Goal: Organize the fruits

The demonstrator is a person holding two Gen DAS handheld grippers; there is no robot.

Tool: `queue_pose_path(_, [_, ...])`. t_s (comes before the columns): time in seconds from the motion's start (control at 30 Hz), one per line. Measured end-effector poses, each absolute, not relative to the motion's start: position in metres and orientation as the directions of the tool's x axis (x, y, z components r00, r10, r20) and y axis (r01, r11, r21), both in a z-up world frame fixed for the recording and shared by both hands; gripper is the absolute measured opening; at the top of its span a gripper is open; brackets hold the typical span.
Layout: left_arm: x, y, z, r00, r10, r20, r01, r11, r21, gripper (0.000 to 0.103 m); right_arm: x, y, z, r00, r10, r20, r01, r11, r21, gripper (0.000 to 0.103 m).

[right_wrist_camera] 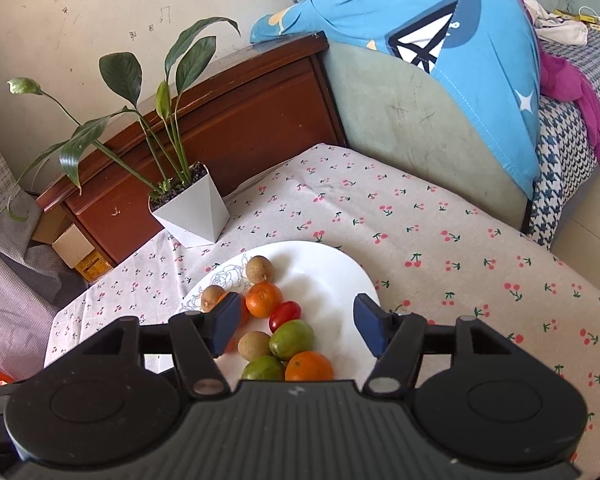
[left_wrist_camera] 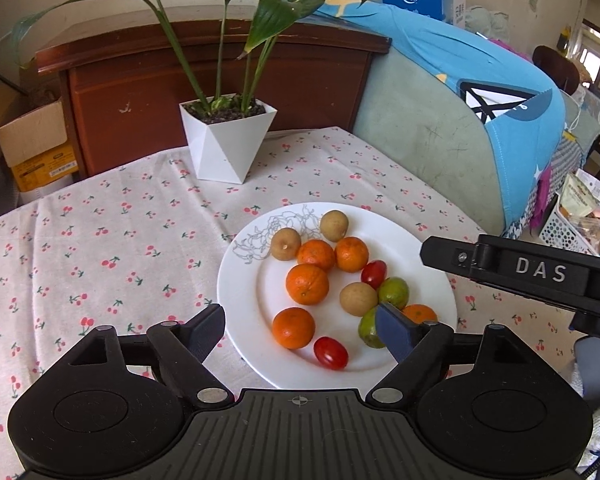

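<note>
Left wrist view: the left tongs (left_wrist_camera: 300, 326) are spread wide above the near rim of the round white plate with a grey line-drawn flower (left_wrist_camera: 412, 240), gripping nothing. The plate sits on the tabletop under a white cloth printed with small red cherries (left_wrist_camera: 100, 232). On it lie the round orange mandarins (left_wrist_camera: 307, 284), brownish-tan longans (left_wrist_camera: 358, 299), green jujube-like fruits (left_wrist_camera: 394, 292) and glossy red cherry tomatoes (left_wrist_camera: 331, 353) — all mixed together. The left finger hangs just outside the plate's edge; the right blue-padded finger stands in front of a green fruit and a mandarin, and contact cannot be told. The black arm lettered "DAS" (left_wrist_camera: 540, 270) reaches in from the right above the plate's rim.

Right wrist view: the right tongs (right_wrist_camera: 294, 330) are also wide open and hold nothing — the fingers frame a cherry tomato (right_wrist_camera: 285, 315), two green fruits (right_wrist_camera: 291, 339), a longan (right_wrist_camera: 254, 345) and a mandarin (right_wrist_camera: 309, 366). The left pad overlaps a mandarin; whether it touches cannot be told.

A white faceted pot with a leafy green plant (left_wrist_camera: 228, 140) stands at the far edge of the tabletop, well apart from the plate.
</note>
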State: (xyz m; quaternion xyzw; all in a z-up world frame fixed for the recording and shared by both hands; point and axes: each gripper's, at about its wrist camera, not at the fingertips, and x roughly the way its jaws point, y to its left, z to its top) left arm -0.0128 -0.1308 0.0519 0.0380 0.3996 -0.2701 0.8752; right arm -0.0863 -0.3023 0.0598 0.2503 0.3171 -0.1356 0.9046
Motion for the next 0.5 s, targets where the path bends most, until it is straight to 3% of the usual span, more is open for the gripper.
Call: queue_pose_path(0.5, [-0.023,-0.108,0.040,0.539,-0.267,-0.799,0.379,0.924,-0.052,0.093,-0.124,-0.261,0.051,0.682,-0.211,-0.701,0.519,0.815,0.259,0.085])
